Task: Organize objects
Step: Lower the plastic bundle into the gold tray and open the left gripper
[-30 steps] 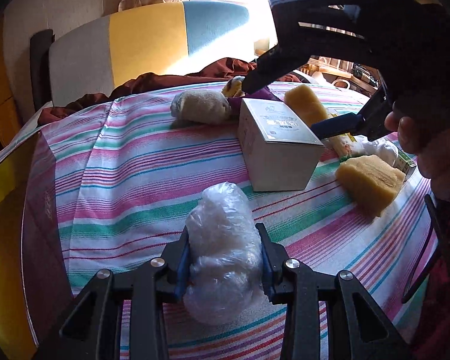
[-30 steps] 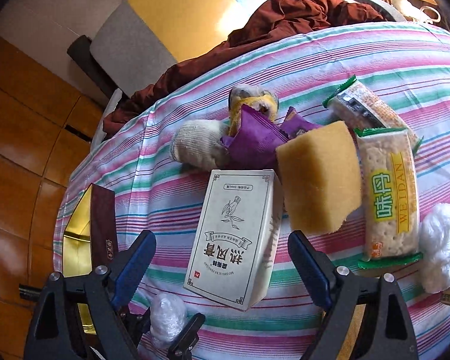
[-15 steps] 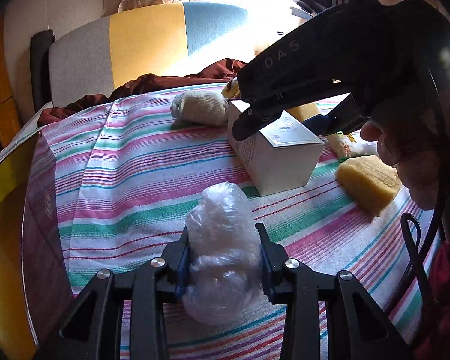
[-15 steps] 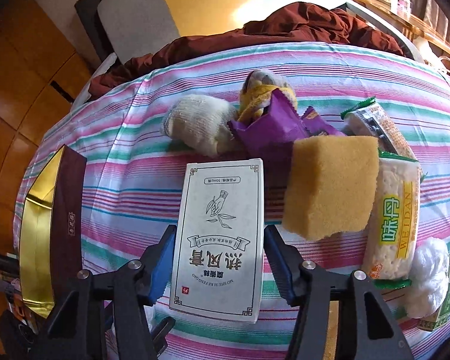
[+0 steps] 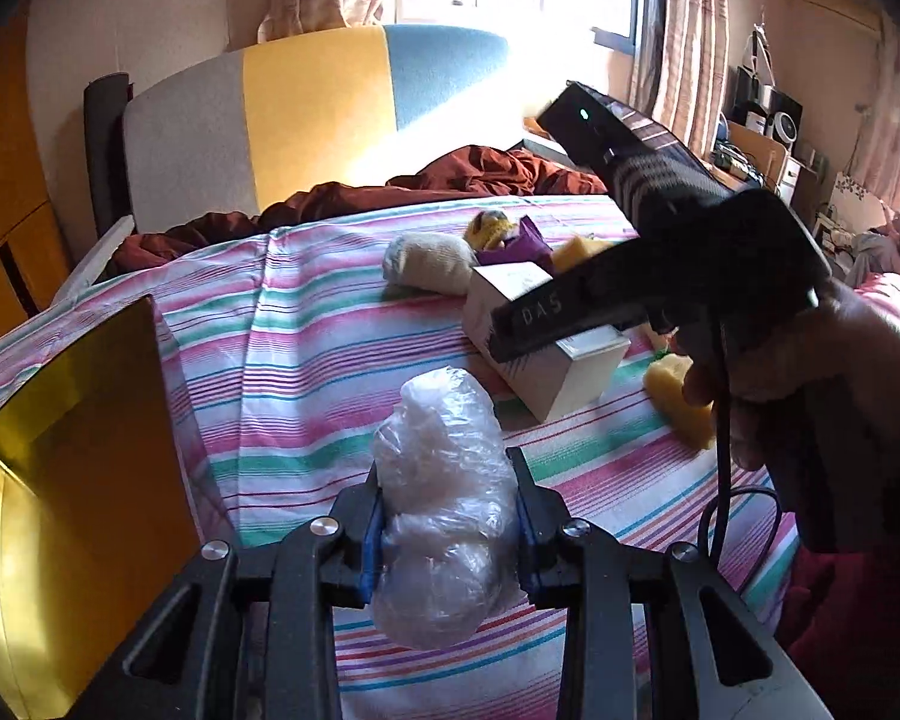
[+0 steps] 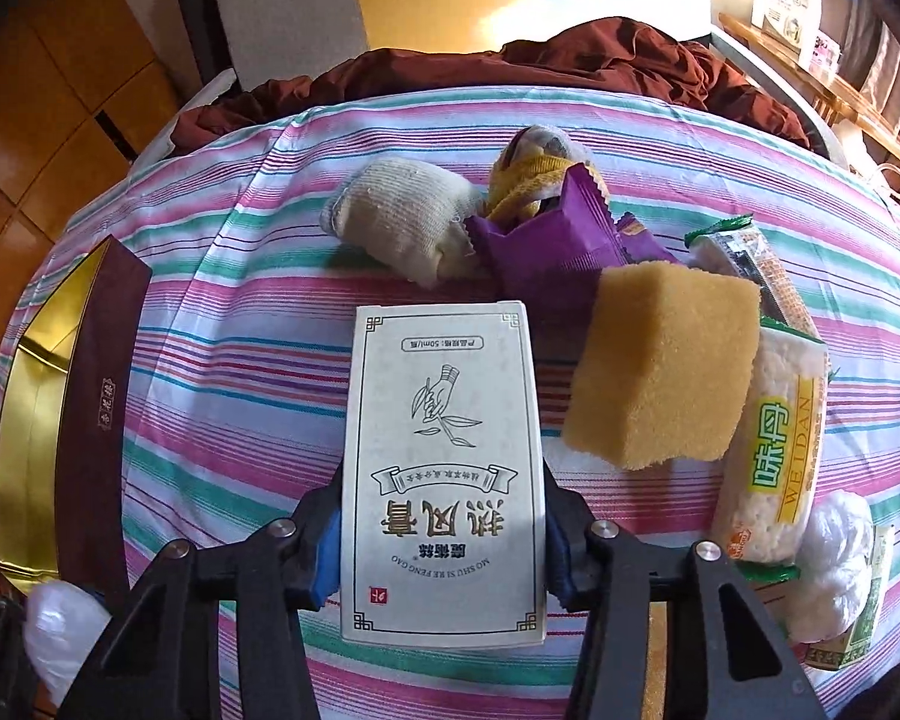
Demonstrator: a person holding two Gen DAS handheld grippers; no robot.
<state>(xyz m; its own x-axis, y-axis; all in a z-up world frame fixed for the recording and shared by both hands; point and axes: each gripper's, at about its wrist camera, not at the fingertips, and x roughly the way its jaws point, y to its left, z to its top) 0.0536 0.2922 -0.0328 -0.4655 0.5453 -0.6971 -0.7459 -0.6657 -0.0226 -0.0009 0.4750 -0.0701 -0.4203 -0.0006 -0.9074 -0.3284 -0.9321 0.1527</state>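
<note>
My left gripper [image 5: 445,471] is shut on a crumpled clear plastic bag [image 5: 441,516] and holds it above the striped tablecloth [image 5: 306,360]. The same bag [image 6: 60,624] shows at the bottom left of the right wrist view. A white printed box [image 6: 444,372] lies flat on the cloth. My right gripper [image 6: 441,480] straddles its near end, jaws closing, blue pads against both long sides. In the left wrist view the right gripper's black body, held by a hand [image 5: 768,372], covers part of that box [image 5: 564,372].
An open maroon box with a gold lining [image 6: 99,420] sits at the left edge. Beyond and right of the white box lie a rolled white glove [image 6: 402,222], purple wrappers [image 6: 546,246], a yellow sponge [image 6: 660,372], a cracker packet [image 6: 774,450] and another plastic bundle [image 6: 834,564].
My right gripper's jaws have narrowed from wide apart onto the white box's sides and squared up with it. My left gripper has lifted the plastic bag higher off the cloth.
</note>
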